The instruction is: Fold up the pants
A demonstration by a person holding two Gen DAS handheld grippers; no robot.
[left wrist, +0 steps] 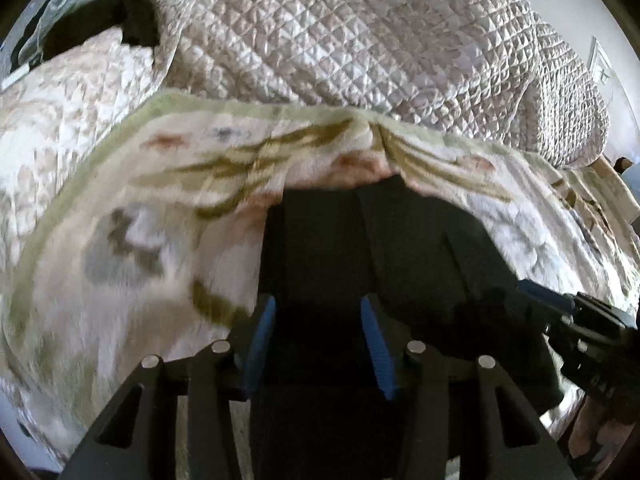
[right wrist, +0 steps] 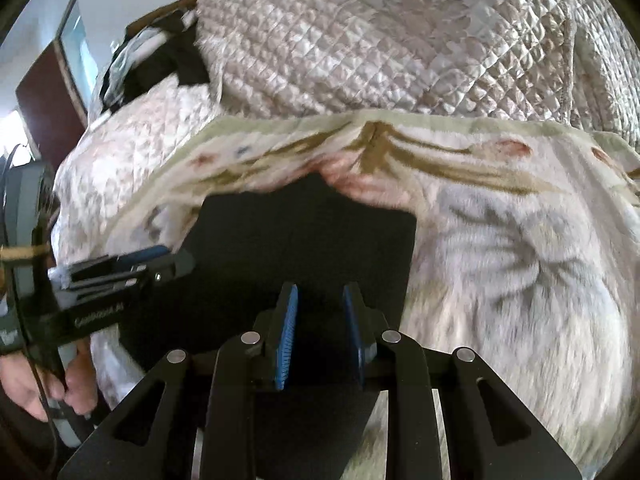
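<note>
Black pants (left wrist: 360, 240) lie flat on a flowered blanket (left wrist: 140, 240) spread over a bed, lower centre of both views; in the right wrist view the pants (right wrist: 304, 240) read as a dark, roughly rectangular slab with a straight right edge. Left tool (left wrist: 318, 344): blue pads (left wrist: 260, 340) apart, dark fabric showing in the gap between them; cannot tell if the pads touch the cloth. Same tool seen from the side at mid left of the right wrist view (right wrist: 160, 258), over the pants' left edge, with the person's hand (right wrist: 48, 384) on its grip at lower left. Right tool (right wrist: 320, 336): pads (right wrist: 286, 340) apart with a narrower gap, pants under and between them, contact unclear. It also shows at the right edge of the left wrist view (left wrist: 560, 308), near the pants' right side. Quilted bedspread (left wrist: 340, 32) bunched up across the top of both frames, behind the blanket's pale green border. Dark clothes (right wrist: 160, 64) piled at upper left. Motion blur on the blanket.
</note>
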